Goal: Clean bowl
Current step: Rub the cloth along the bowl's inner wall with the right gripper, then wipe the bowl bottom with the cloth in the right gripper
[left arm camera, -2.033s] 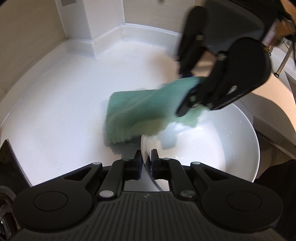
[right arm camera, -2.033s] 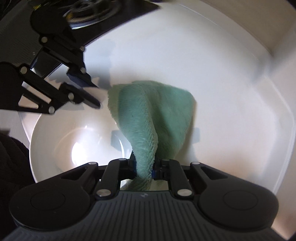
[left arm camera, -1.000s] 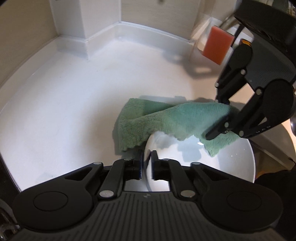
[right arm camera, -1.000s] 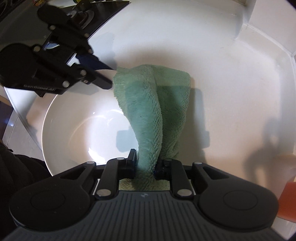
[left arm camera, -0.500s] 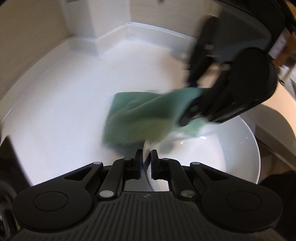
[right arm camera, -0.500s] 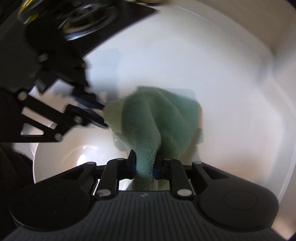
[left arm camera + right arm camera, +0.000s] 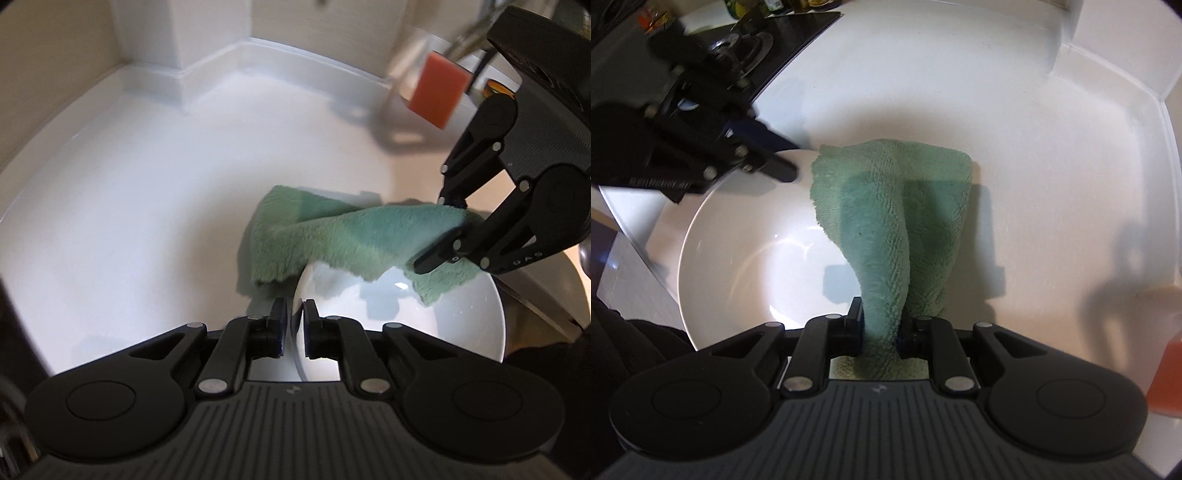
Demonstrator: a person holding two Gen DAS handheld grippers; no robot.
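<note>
A white bowl sits on the white counter; it also shows in the right wrist view. My left gripper is shut on the bowl's rim and shows in the right wrist view at the bowl's far edge. My right gripper is shut on a green cloth and shows in the left wrist view. The cloth drapes over the bowl's rim, part inside the bowl and part on the counter.
An orange sponge hangs at the back right, and shows at the right edge of the right wrist view. A black stove top with a burner lies beyond the bowl. The white counter ends at a raised back edge and wall corner.
The right gripper has swung the cloth back and forth across the bowl's rim; it now sits further right than half a second ago. The left gripper has kept its hold on the rim.
</note>
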